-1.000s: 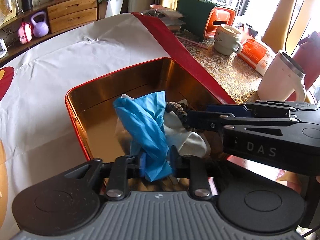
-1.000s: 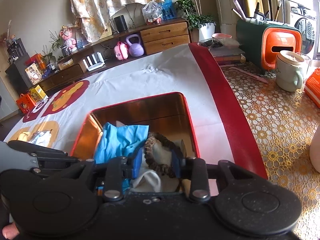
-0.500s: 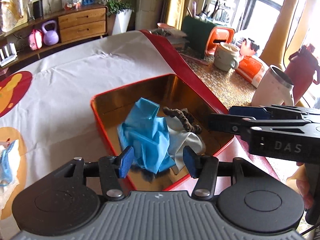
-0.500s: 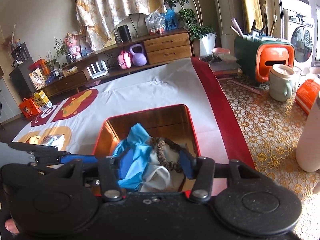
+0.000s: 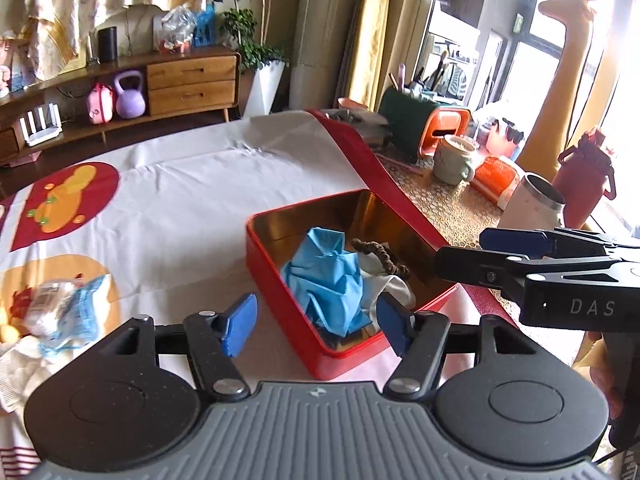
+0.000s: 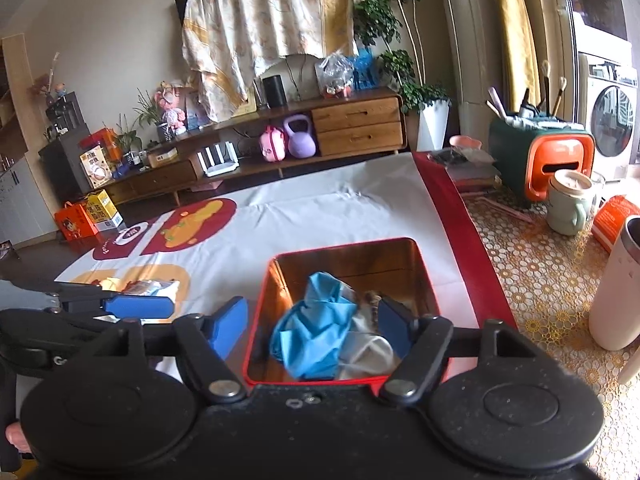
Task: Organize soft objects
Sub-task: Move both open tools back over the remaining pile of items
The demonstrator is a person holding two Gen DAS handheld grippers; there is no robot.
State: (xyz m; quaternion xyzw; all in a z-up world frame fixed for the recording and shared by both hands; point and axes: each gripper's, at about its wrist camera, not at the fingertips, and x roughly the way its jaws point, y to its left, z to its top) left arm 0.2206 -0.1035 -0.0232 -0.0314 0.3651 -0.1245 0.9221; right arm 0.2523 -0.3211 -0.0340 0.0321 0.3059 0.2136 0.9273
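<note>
Both grippers [image 5: 316,330] [image 6: 312,330] risen, opening, empty

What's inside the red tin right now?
The red tin holds a crumpled blue glove, a white cloth and a brown scrunchie. Anything beneath the pile is covered. Some gold floor shows.

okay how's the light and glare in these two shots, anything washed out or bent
Left wrist view: the window at right is blown out white, and the red tin's gold inside glints. Right wrist view: even indoor light, with an orange reflection on the tin's inner wall. Both views: fisheye bends straight edges near the borders.
</note>
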